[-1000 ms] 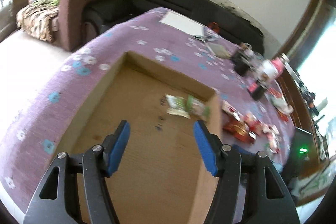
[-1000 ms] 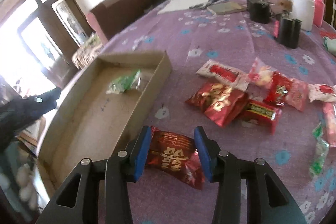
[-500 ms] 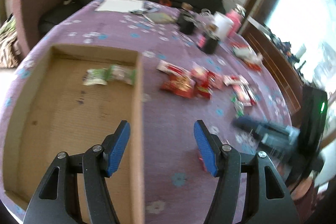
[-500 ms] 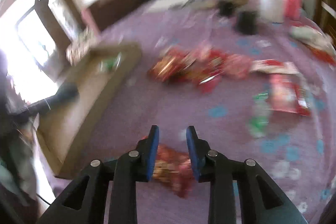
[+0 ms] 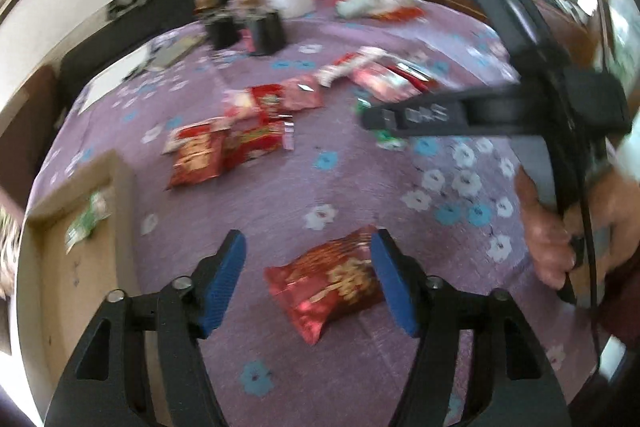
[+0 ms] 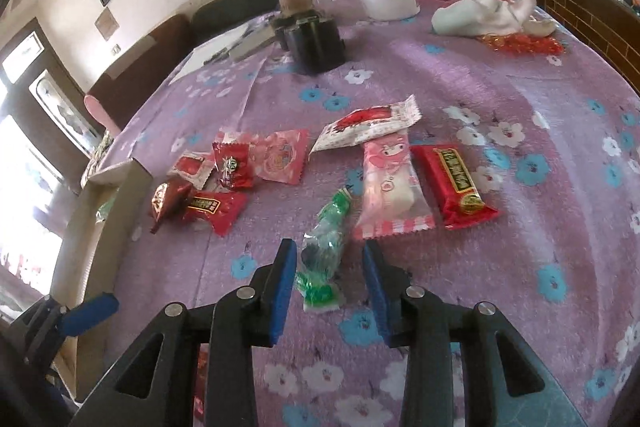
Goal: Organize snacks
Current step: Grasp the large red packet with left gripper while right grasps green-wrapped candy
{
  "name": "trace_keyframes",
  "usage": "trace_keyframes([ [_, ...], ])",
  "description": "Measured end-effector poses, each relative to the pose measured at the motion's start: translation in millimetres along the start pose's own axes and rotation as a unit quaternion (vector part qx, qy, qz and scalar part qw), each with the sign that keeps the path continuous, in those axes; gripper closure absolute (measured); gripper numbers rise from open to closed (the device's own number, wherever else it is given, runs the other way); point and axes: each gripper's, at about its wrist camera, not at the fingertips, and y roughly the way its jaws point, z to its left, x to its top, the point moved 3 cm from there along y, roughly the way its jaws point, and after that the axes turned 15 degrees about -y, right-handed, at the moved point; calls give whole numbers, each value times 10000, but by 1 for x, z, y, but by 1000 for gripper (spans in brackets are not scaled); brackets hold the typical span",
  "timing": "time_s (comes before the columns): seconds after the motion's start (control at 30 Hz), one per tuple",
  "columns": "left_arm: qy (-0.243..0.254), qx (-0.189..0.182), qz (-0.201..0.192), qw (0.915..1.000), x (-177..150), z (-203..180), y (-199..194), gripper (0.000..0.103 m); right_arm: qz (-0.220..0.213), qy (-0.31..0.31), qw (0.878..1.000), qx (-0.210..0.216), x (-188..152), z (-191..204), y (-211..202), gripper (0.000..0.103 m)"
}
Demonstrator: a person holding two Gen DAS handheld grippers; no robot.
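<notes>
Left gripper (image 5: 308, 277): swung from over the cardboard box (image 5: 86, 267) to the red snack packet (image 5: 326, 283), fingers spread wide either side, not gripping. Right gripper (image 6: 330, 275): has let go of that red packet, now part-open astride the green candy packet (image 6: 324, 255) lying on the purple tablecloth (image 6: 520, 99). Judgement: both packets await pickup; box holds one green snack

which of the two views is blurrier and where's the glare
Left wrist view: motion-smeared, the red snack packets and the right gripper streak; window top right blown out. Right wrist view: sharper, print on the red bar shows; glare whites out the door at far left; both bend at the rims.
</notes>
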Motion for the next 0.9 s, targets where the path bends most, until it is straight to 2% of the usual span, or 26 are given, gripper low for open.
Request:
trace_keyframes([
  [0.17, 267, -59, 141, 9995, -7, -9, 15, 28, -45, -192, 9998, -104, -1, 4, 3, 65],
  [0.23, 205, -94, 157, 9996, -7, -6, 15, 24, -61, -241, 9996, -135, -1, 5, 3, 65],
  [0.4, -182, -406, 360, 9984, -6, -1, 21, 26, -91, -271, 9995, -162, 0, 4, 3, 65],
  [0.43, -267, -492, 398, 9976, -6, 0, 21, 41, -95, -314, 9993, -186, -1, 5, 3, 65],
  [0.47, -351, -596, 370, 9969, -5, 0, 18, 50, -96, -378, 9990, -229, -2, 6, 3, 65],
  [0.53, -395, -598, 391, 9967, -5, -2, 17, 56, -93, -499, 9982, -334, -2, 9, 3, 66],
  [0.6, -407, -576, 345, 9969, -6, -6, 14, 62, -63, -587, 9969, -524, -3, 11, 4, 79],
  [0.77, -761, -819, 220, 9935, -2, -1, -4, 76, -166, -339, 9989, -285, -6, 5, -2, 80],
  [0.83, -921, -958, 203, 9909, 0, 7, -12, 85, -271, -259, 9991, -182, -7, 2, -6, 80],
  [0.9, -1148, -1045, 139, 9878, 0, 20, -25, 85, -433, -236, 9987, -142, -5, 3, -13, 80],
])
